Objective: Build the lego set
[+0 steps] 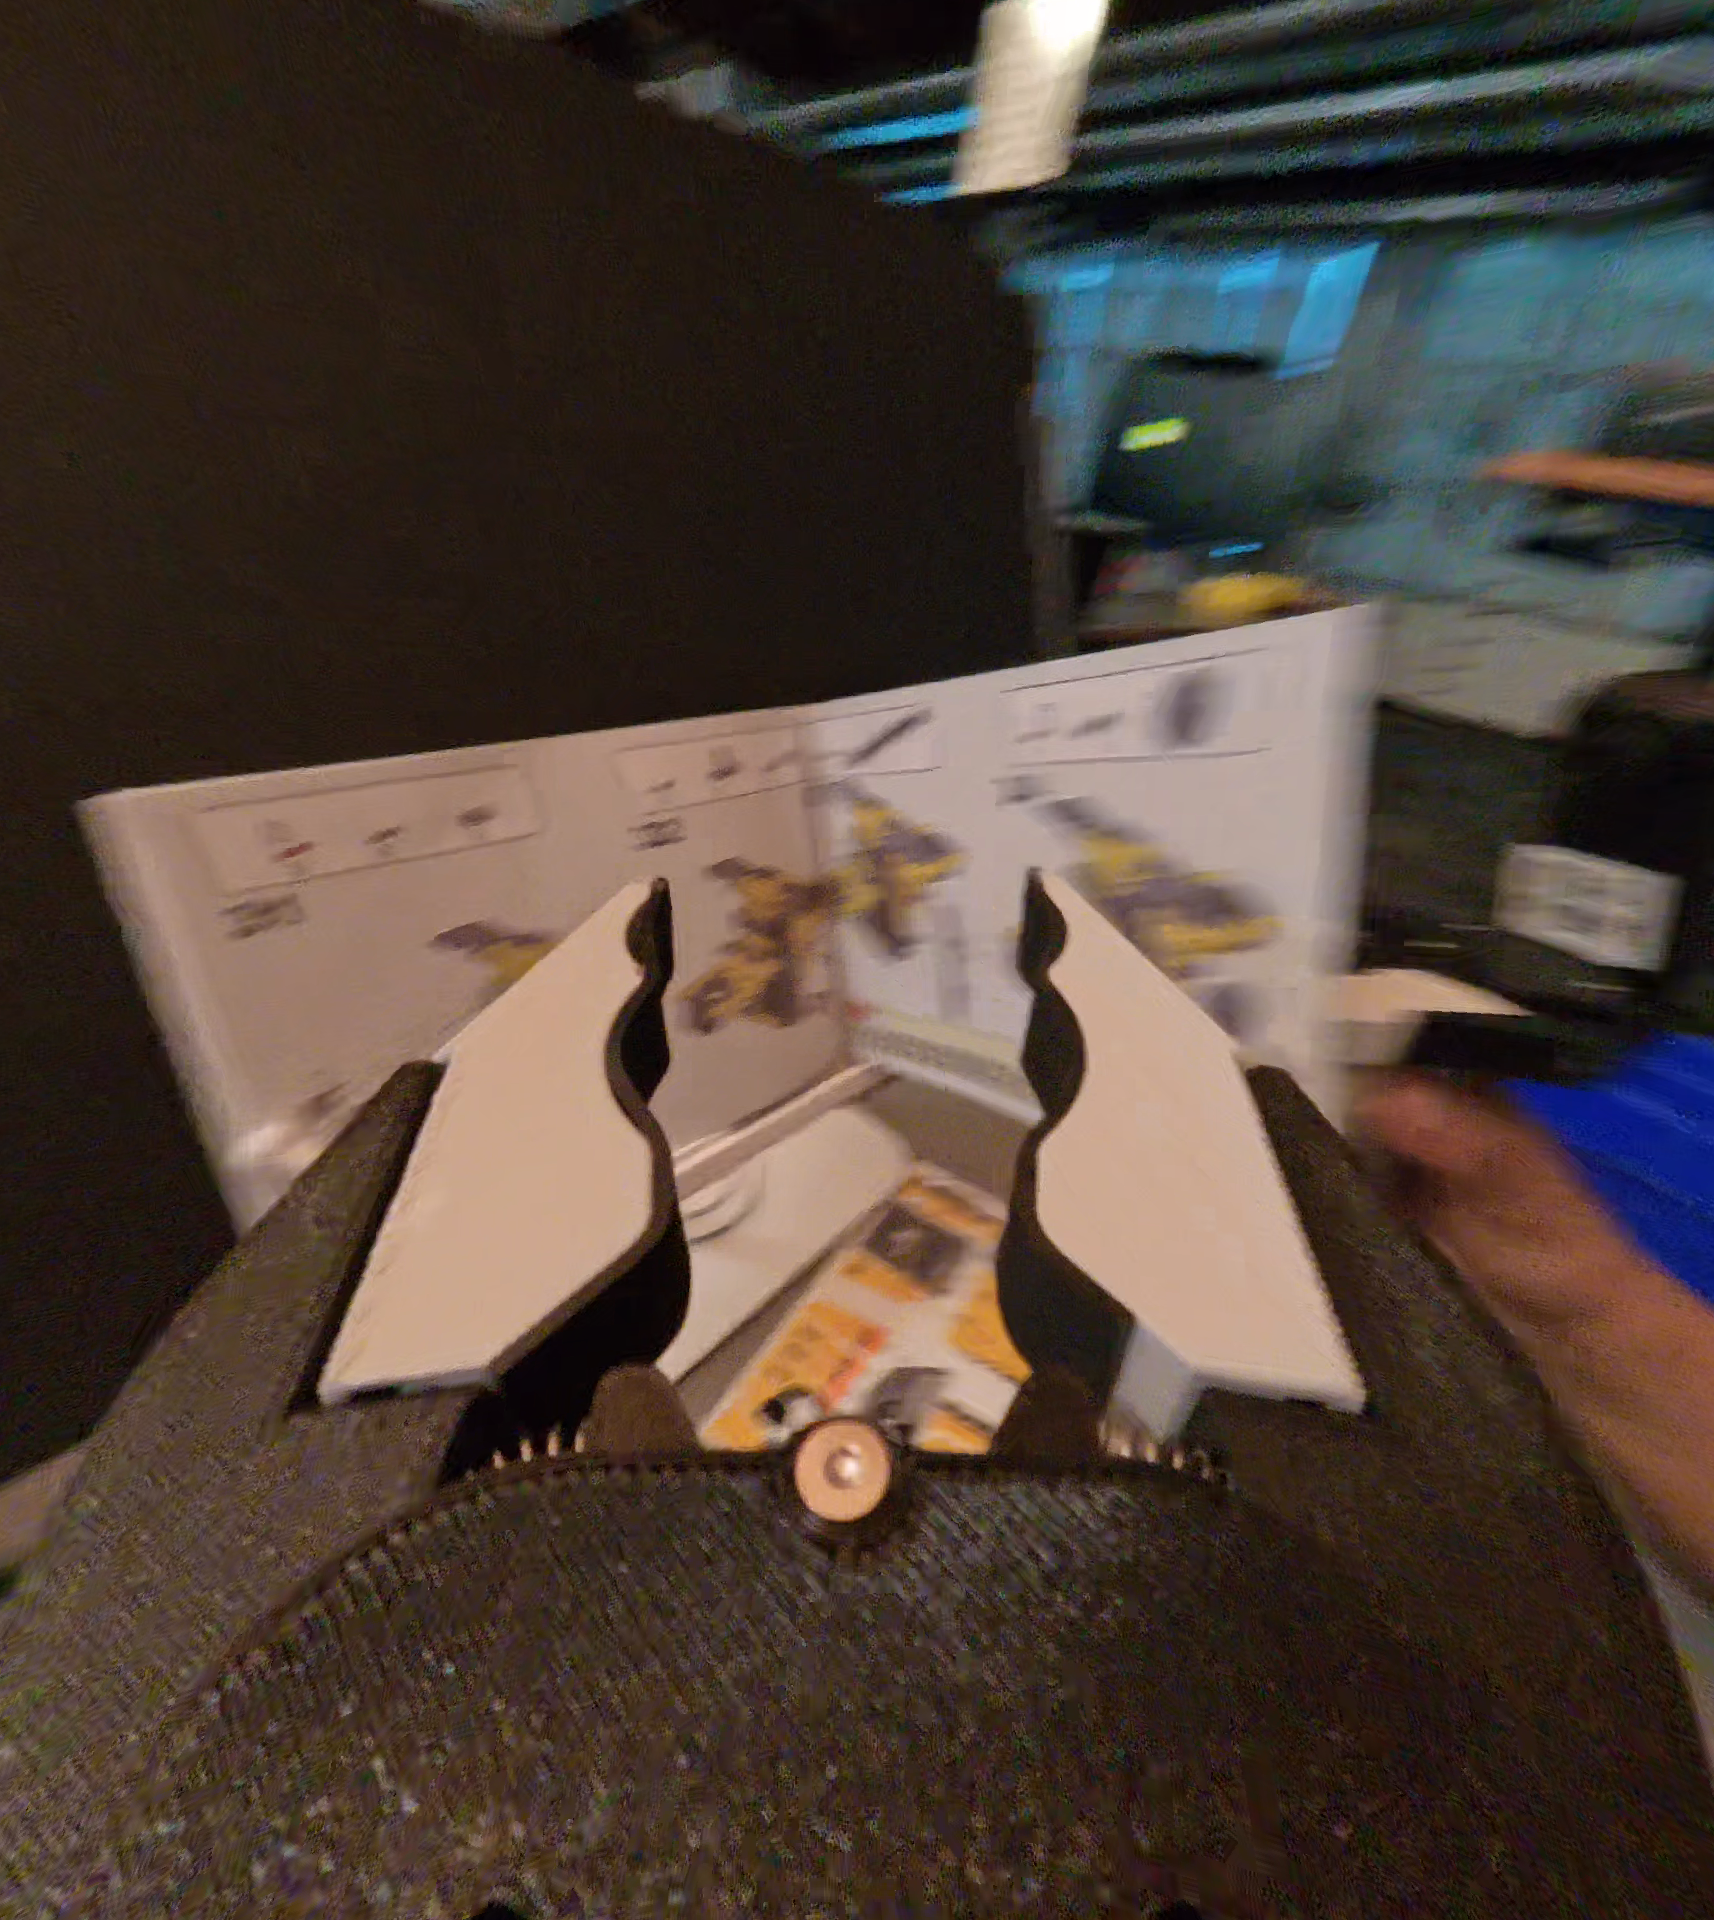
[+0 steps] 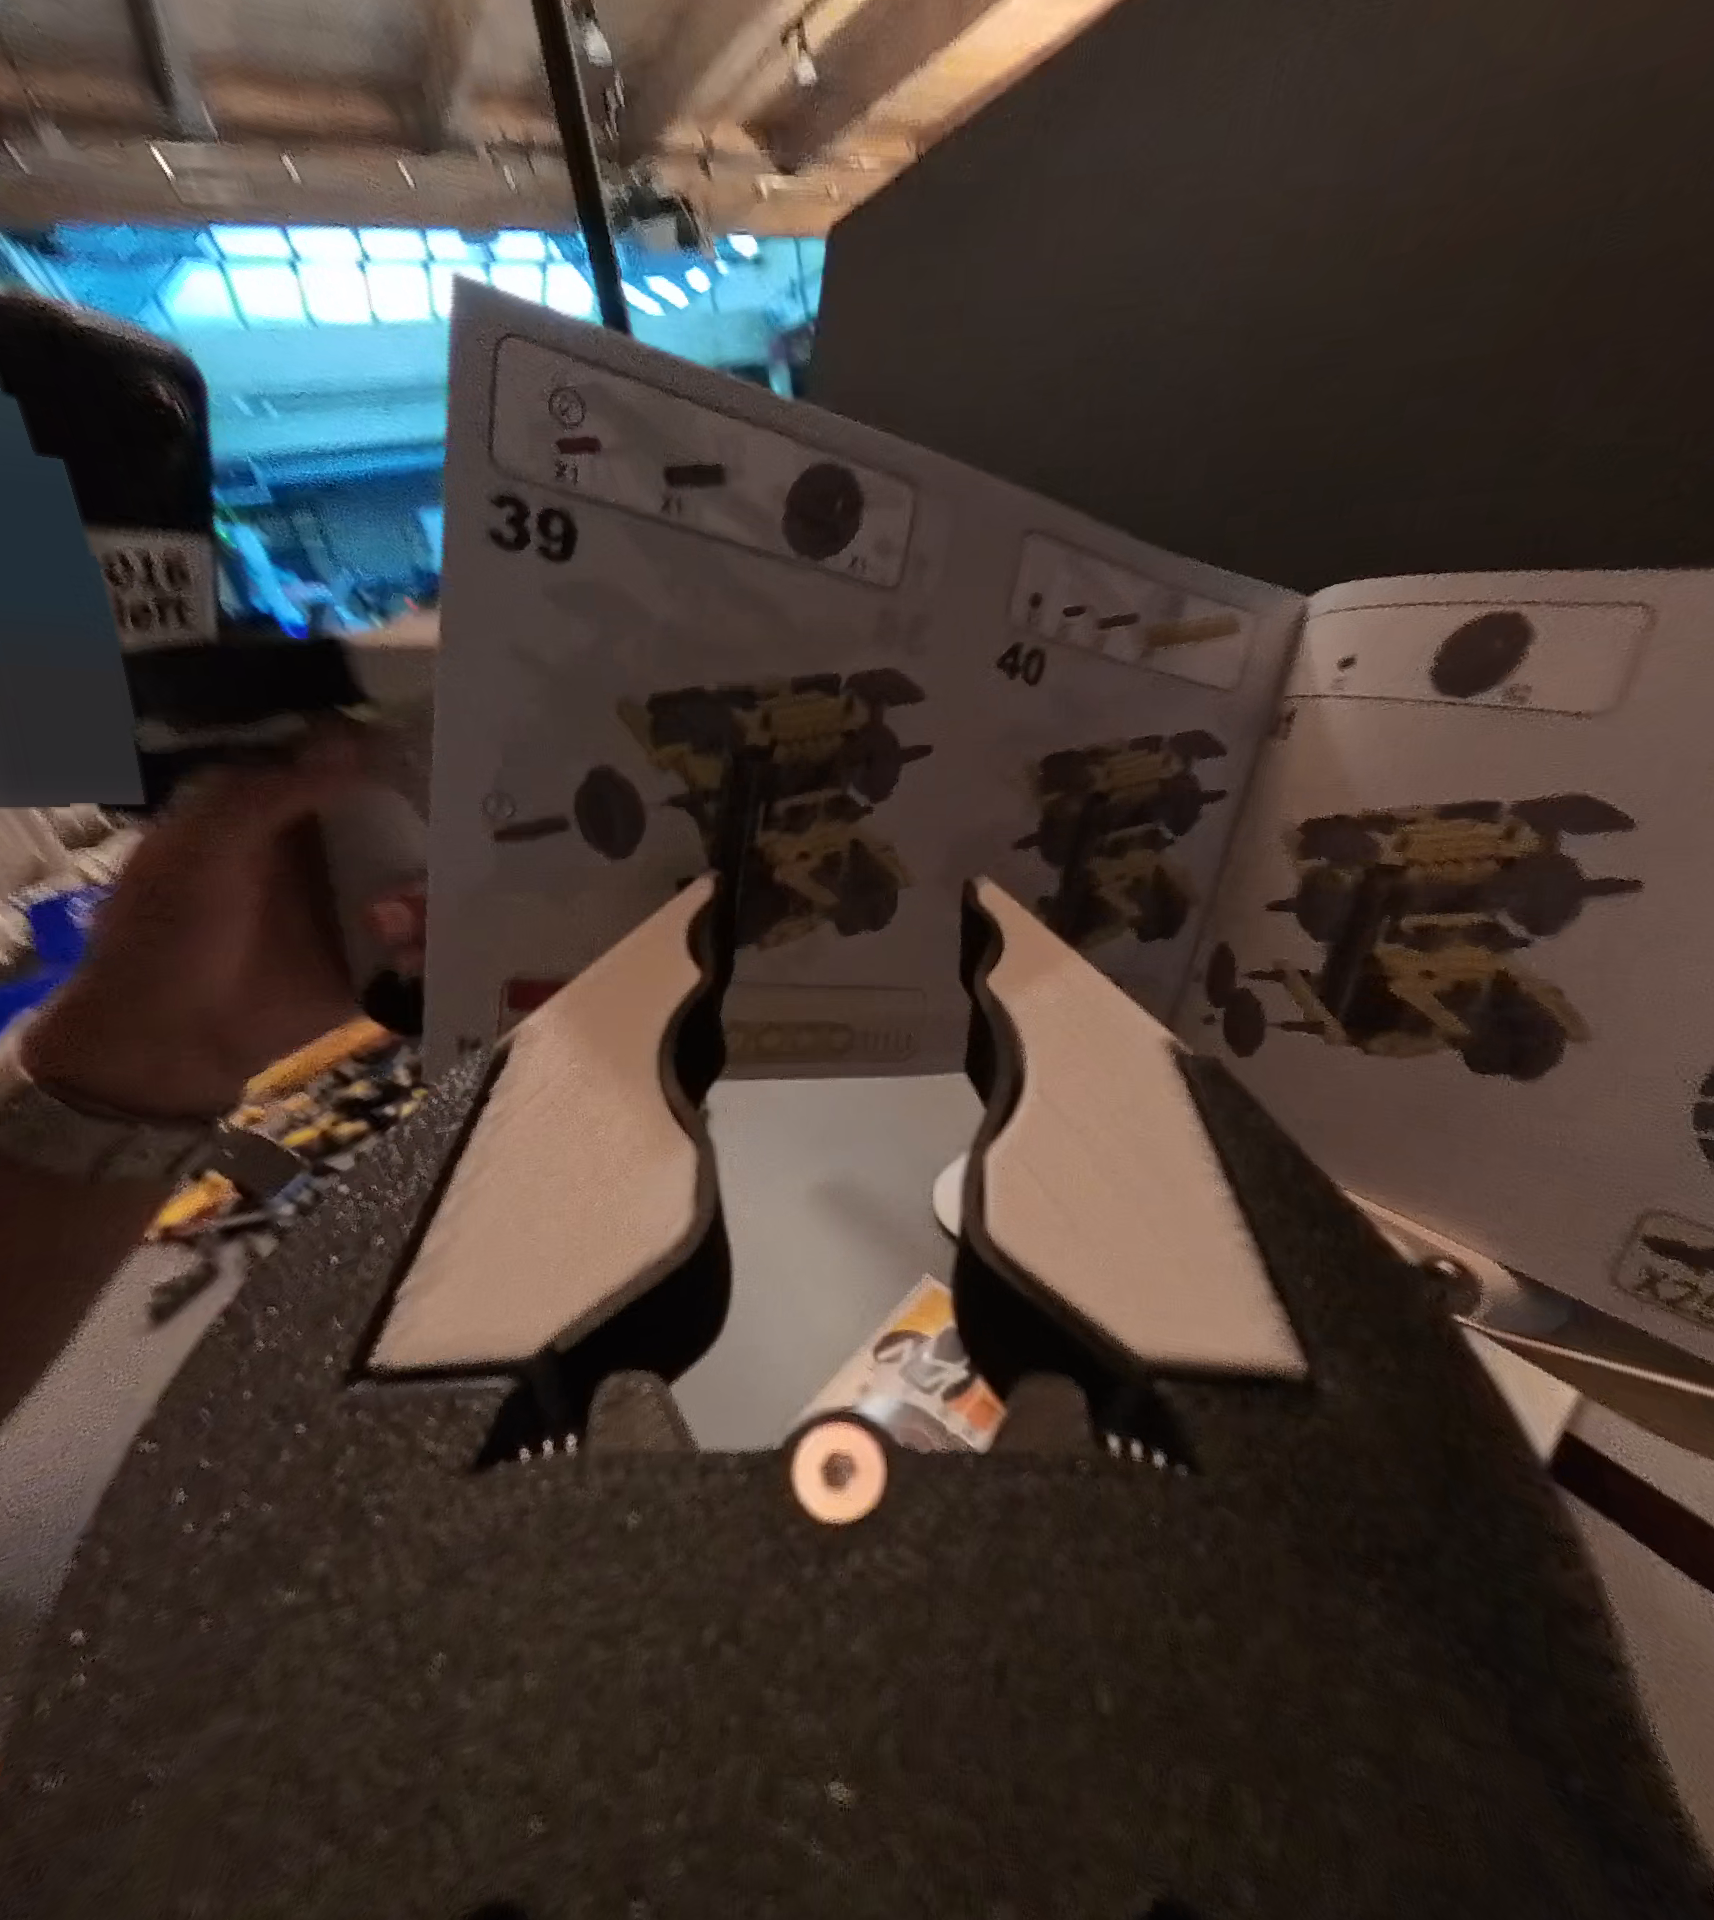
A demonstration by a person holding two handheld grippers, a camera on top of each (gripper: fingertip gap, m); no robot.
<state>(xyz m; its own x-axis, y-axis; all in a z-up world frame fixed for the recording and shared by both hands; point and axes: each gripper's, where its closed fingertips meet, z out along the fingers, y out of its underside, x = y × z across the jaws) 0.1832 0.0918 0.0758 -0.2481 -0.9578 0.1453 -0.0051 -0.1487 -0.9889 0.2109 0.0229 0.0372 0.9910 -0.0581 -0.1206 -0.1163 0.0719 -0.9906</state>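
My left gripper [image 1: 845,894] is open and empty, held in the air. It faces an open instruction booklet [image 1: 728,894] that stands upright on the white table [image 1: 780,1236], with drawings of a yellow and black model. My right gripper [image 2: 840,894] is also open and empty, and points at the same booklet [image 2: 1092,748] from close by. A hand [image 1: 1487,1174] at the right of the left wrist view holds the other gripper. In the right wrist view a hand [image 2: 209,914] holds the other gripper at the left.
A printed orange and yellow leaflet [image 1: 894,1299] lies flat on the table below the fingers; it also shows in the right wrist view [image 2: 926,1371]. Several loose yellow and black pieces [image 2: 313,1122] lie at the left. A shiny metal blade [image 2: 1611,1351] lies at the right. A black panel [image 1: 365,416] stands behind.
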